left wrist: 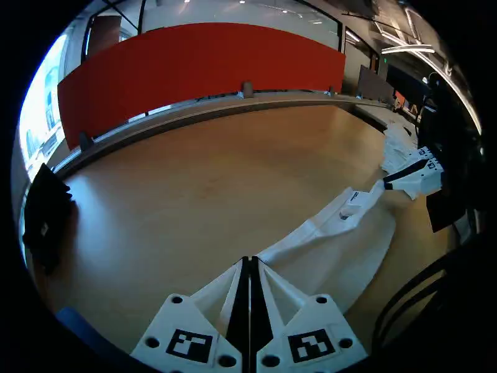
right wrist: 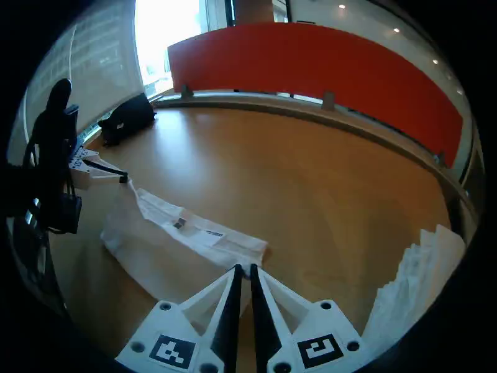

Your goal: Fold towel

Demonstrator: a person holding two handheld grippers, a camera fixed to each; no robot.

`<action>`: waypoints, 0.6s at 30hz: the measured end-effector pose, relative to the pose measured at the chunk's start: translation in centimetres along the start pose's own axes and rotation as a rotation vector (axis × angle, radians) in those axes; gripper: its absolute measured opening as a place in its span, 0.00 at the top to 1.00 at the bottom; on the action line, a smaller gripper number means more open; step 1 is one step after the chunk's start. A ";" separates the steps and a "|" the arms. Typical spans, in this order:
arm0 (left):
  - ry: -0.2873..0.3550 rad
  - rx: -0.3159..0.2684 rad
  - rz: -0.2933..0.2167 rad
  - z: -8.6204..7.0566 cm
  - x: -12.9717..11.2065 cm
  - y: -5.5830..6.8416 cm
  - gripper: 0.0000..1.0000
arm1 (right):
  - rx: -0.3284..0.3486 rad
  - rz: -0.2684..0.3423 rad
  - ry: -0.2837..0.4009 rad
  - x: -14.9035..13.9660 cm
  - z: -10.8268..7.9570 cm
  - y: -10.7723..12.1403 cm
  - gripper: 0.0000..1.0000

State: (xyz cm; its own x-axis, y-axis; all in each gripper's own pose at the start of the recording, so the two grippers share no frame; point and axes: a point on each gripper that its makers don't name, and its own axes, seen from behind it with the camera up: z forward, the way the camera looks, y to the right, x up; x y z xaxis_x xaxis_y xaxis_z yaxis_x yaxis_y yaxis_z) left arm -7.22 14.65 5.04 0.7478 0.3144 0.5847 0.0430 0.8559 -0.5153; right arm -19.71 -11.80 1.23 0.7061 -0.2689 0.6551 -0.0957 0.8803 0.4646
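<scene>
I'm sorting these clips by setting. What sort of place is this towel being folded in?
Probably an office or lab workspace rather than a home: a long wooden table backed by a red divider panel, strip lights on the ceiling, and big windows. The white towel is on that table.

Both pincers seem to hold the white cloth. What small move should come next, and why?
Probably carry both ends together across the part lying flat, then lower them. The left gripper and right gripper each have their jaws closed on one end of the towel; its held edge runs raised between them, while the rest lies spread on the table to one side.
</scene>
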 end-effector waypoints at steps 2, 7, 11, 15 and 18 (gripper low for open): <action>0.004 0.000 -0.008 0.2 0.0 0.0 0.99 | -0.004 0.008 -0.001 -0.1 0.2 0.1 0.90; 0.013 0.008 -0.018 0.4 0.0 -0.3 0.99 | -0.016 0.019 0.001 0.0 0.5 0.4 0.90; 0.012 0.027 -0.014 0.4 0.0 -0.8 0.92 | -0.030 0.030 0.004 0.1 0.7 0.5 0.86; 0.005 0.060 -0.004 0.2 -0.3 -1.6 0.78 | -0.061 0.038 0.002 0.0 0.8 1.1 0.71; 0.002 0.079 -0.006 -0.1 -0.5 -2.1 0.57 | -0.069 0.042 -0.003 -0.2 0.7 1.3 0.65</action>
State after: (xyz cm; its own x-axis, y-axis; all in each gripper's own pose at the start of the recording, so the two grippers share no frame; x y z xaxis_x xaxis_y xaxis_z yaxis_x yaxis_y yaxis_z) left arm -7.64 12.59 5.76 0.7489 0.3086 0.5865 -0.0052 0.8877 -0.4604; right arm -20.43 -10.88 2.11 0.7003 -0.2318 0.6751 -0.0771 0.9157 0.3944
